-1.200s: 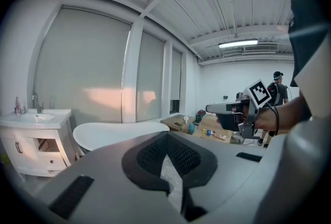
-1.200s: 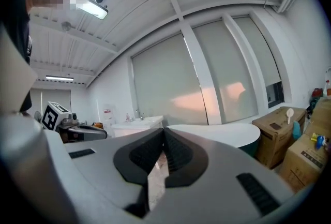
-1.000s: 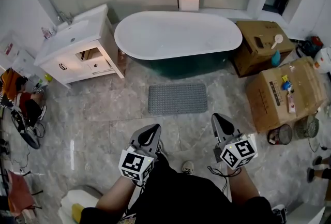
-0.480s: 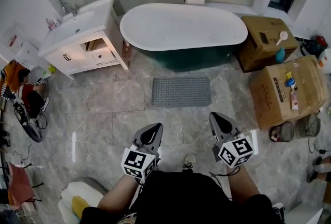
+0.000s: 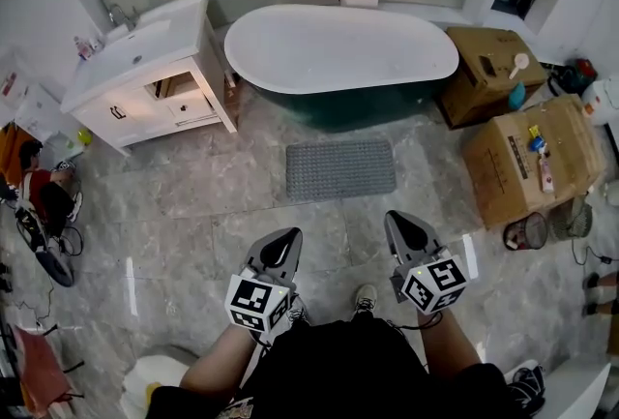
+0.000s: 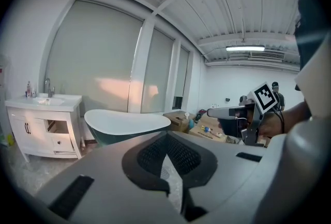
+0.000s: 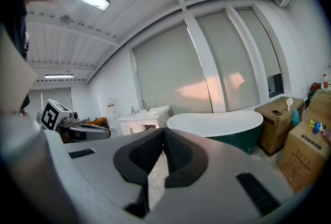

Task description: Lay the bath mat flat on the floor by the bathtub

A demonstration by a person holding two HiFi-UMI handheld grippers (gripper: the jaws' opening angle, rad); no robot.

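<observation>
White-rimmed bathtub (image 5: 340, 49) spans the far floor; the grey bath mat (image 5: 339, 168) lies flat just before it, long axis parallel to the tub. Left gripper (image 5: 285, 241) and right gripper (image 5: 398, 222), both closed and empty, point toward the mat's near edge, the right nearer.

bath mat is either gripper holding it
No, the bath mat lies flat on the floor by the bathtub, apart from the left gripper and right gripper.

White vanity cabinet (image 5: 145, 83) at left; small cardboard box (image 5: 488, 69) and large cardboard box (image 5: 527, 177) at right.
</observation>
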